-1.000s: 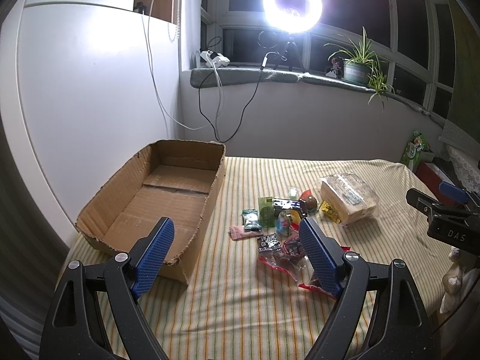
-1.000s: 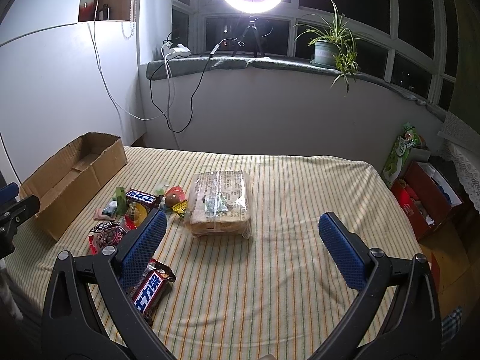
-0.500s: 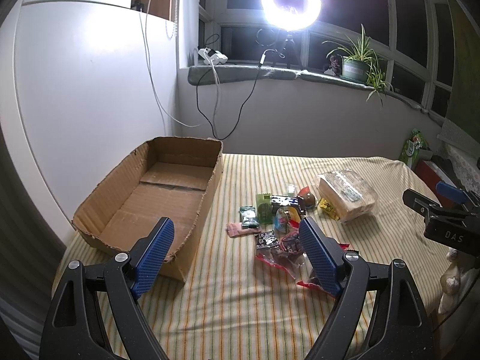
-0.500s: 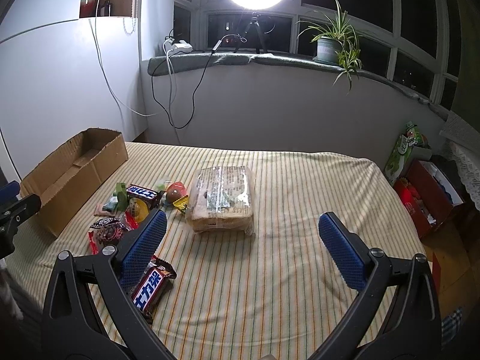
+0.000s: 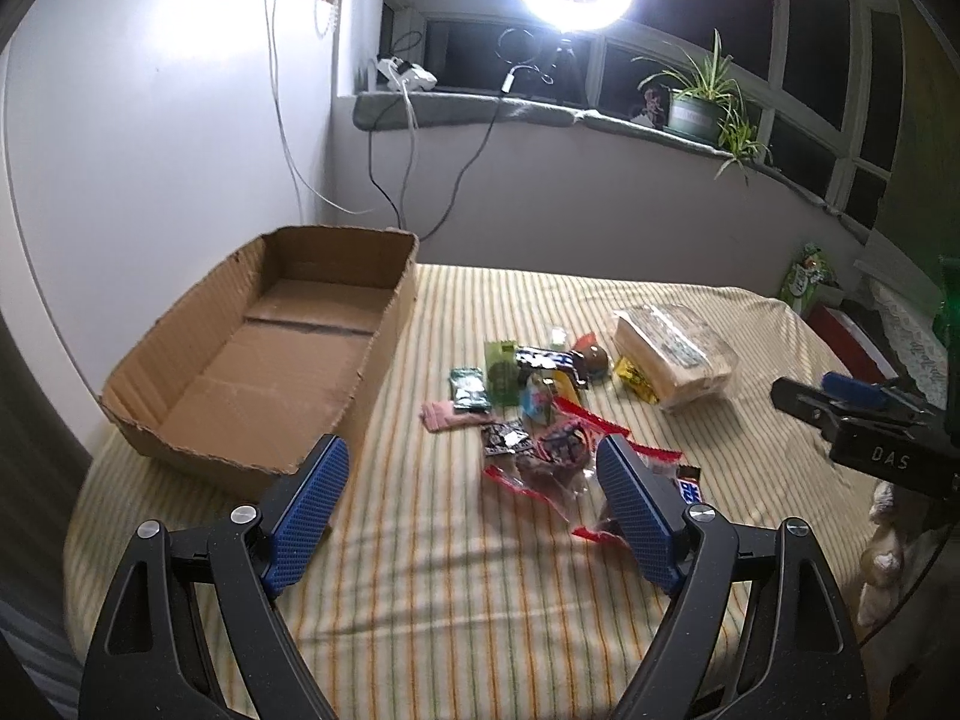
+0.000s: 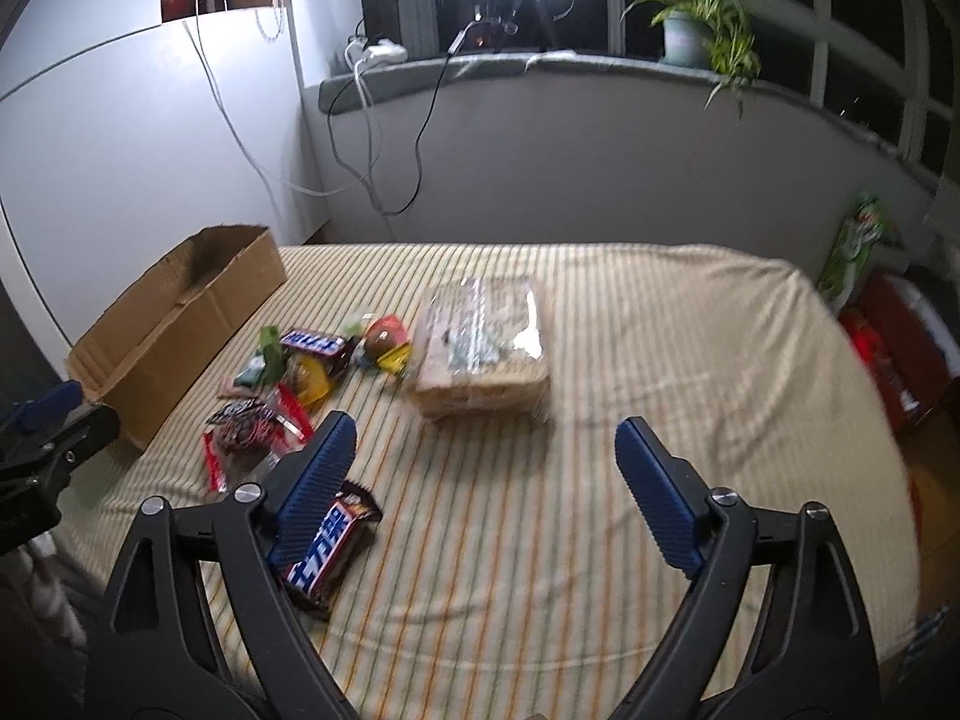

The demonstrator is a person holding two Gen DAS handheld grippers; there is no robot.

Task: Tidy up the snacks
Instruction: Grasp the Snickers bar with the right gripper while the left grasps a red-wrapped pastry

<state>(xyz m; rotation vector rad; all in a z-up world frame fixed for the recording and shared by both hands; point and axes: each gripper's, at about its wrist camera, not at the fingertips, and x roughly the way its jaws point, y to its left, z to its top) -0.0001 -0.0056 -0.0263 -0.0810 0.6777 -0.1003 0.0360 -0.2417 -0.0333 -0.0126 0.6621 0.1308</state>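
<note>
While both grippers hung over the near edge of the striped bedspread [image 6: 600, 312], nothing was actually in either of them. Going left to right: the cardboard box [image 5: 264, 360] sat at the far left, open-topped, low-walled, ragged along its near edge, and bare inside as far as I could see. The left gripper [image 5: 474, 516] floated just off its near corner, blue ribbed fingers spread wide, not touching anything.

Next over was the snack pile [image 5: 528, 402], loose on the sheet just right of the box. Pretty mixed bag: a pink wrapper [image 5: 447, 417] and a small dark green packet [image 5: 468, 387] on the left side, a dark candy bar with blue and white lettering [image 6: 315, 343] further back, a round brown thing with red wrapping [image 6: 384, 342], a yellow packet [image 5: 633, 375], and some crinkly clear bags with red edging [image 5: 555, 456] nearest the camera. A second chocolate bar [image 6: 327, 555] lay apart from the rest, near side, partly behind the right gripper's left finger.

Right of the pile was a big clear-wrapped loaf-shaped pack [image 6: 483, 354], flat on the sheet, touching the yellow packet or close to it, hard to say.

Then the right gripper [image 6: 486, 498], fingers wide apart too, hovering over bare sheet.
</note>
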